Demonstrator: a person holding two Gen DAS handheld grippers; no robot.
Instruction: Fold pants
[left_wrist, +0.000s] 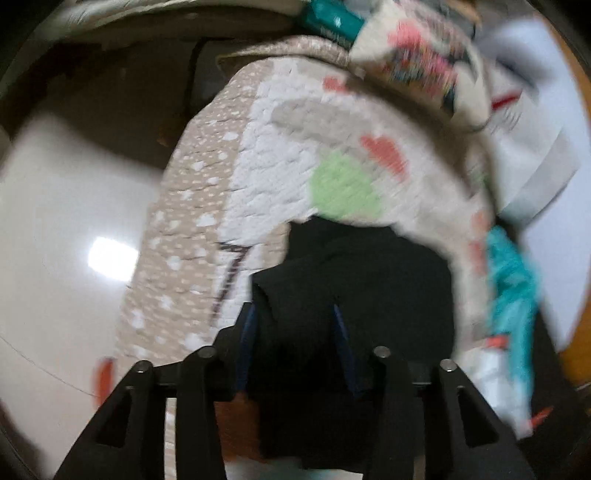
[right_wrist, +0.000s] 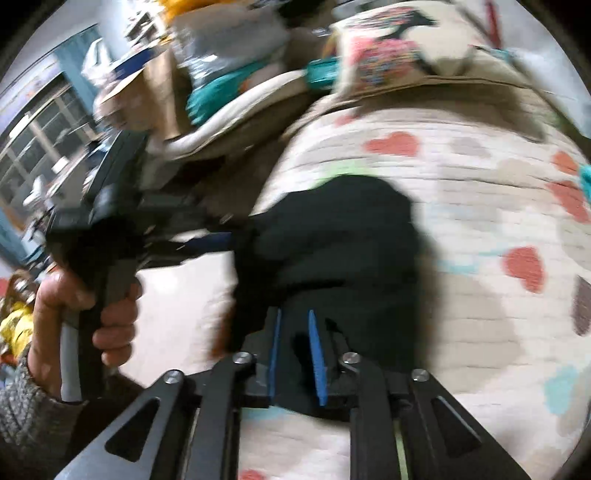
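Black fabric pants are lying bunched on the heart-patterned quilted mat; my left hand-held gripper and right hand-held gripper are each pinching a dark fold.

Left wrist camera looks close along its tool at black pants on the mat. Right wrist camera, equally near, faces the same pants and mat, catching the left tool beside them.

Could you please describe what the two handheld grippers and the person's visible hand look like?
Both the left gripper and the right gripper have black linkage bars with silver pivot bolts and thin blue fingers. The bare hand emerges from a grey knitted sleeve.
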